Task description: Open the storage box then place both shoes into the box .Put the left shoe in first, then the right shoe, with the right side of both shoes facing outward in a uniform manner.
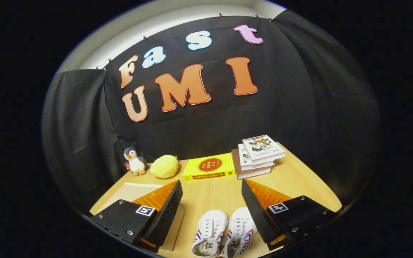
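White canvas shoes (224,233): side by side on the wooden table (299,182), between the fingers
Gripper (212,211): spread wide, holding nothing
Storage box (138,191): partly behind the left finger
Beyond: penguin toy (134,161), yellow book (209,166), stacked books (258,156)

Storage box (134,191) mostly behind the left finger (165,211) — shoes' (224,233) heels cut off

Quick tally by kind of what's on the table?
Shoes: 2, between the open hand-held gripper fingers: left shoe, right shoe
Books: 4, yellow book plus stack of three
Plush penguin: 1
Yellow ball: 1
Storage box: 1
Total: 9
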`<state>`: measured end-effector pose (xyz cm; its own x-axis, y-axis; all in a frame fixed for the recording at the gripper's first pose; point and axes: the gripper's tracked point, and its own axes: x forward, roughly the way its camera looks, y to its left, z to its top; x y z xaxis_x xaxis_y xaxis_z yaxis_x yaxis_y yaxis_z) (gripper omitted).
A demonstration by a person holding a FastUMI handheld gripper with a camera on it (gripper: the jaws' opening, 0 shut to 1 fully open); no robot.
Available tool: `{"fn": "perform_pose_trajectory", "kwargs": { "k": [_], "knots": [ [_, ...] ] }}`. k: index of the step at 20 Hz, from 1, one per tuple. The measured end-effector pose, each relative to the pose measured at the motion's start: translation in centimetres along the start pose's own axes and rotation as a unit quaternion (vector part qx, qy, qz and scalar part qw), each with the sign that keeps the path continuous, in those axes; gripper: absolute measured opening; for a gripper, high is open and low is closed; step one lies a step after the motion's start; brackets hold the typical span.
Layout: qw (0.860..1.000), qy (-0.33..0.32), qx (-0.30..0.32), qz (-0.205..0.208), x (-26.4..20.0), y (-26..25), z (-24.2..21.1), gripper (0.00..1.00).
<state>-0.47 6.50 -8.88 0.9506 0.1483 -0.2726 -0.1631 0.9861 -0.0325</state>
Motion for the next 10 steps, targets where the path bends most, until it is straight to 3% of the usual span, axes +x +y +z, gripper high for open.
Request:
{"fn": "perform_pose_trajectory", "kwargs": {
  "k": [3, 5, 8, 10],
  "knots": [
    [0.999, 0.035, 0.001, 0.038, 0.3, 1.8, -2.7, 0.98],
    [0.993, 0.072, 0.040, 0.083, 0.6, 3.8, -5.1, 0.98],
    [0.980, 0.123, 0.100, 0.123, 1.4, 5.8, -8.8, 0.98],
    [0.963, 0.161, 0.148, 0.158, 1.5, 7.8, -11.0, 0.98]
  ]
}}
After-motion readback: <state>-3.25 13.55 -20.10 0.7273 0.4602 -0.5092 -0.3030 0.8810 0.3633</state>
